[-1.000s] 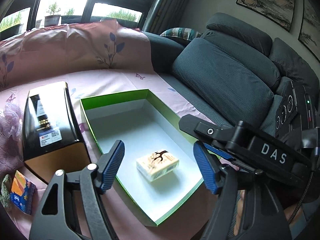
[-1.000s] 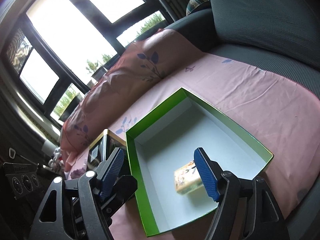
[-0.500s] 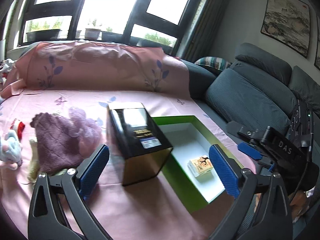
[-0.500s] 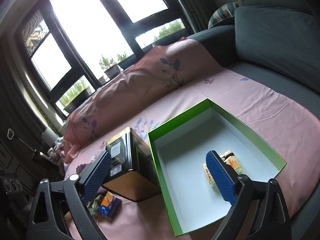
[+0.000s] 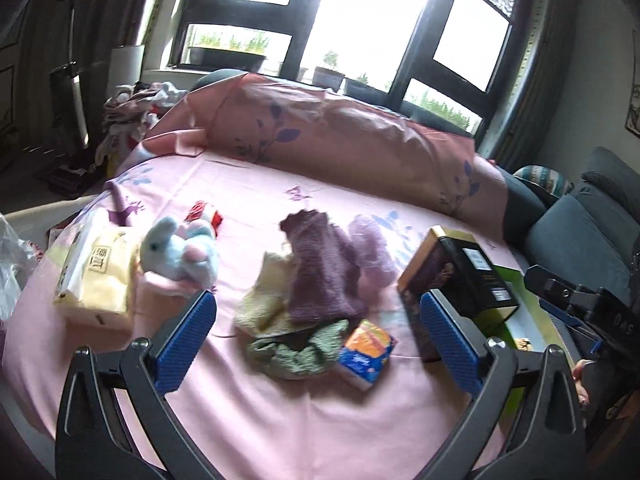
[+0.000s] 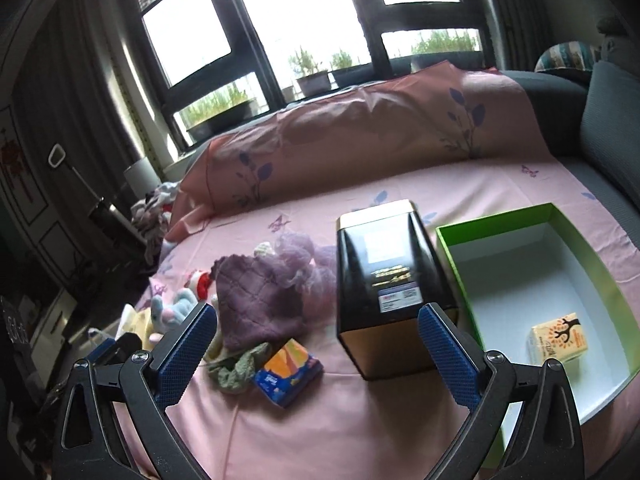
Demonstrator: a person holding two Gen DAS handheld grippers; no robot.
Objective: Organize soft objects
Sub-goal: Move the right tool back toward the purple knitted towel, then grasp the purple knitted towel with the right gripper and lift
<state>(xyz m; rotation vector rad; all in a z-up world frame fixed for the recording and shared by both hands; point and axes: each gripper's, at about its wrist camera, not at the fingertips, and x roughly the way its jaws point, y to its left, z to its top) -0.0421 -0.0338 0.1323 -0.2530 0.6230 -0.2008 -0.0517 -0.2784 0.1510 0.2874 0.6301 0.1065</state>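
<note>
While both my tongs hang released and empty, my left gripper (image 5: 318, 334) faces a purple knitted cloth (image 5: 320, 264); my right gripper (image 6: 316, 346) faces a black tin (image 6: 390, 280) beside a green box (image 6: 576, 236).

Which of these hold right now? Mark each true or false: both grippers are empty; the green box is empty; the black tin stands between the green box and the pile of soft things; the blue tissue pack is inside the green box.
1. Both grippers empty: true. The left gripper and right gripper stand open, holding nothing.
2. Green box empty: false. A yellow tissue pack lies in it.
3. Black tin between box and purple knit cloth pile: true.
4. Blue tissue pack in box: false. It lies on the pink sheet.
</note>
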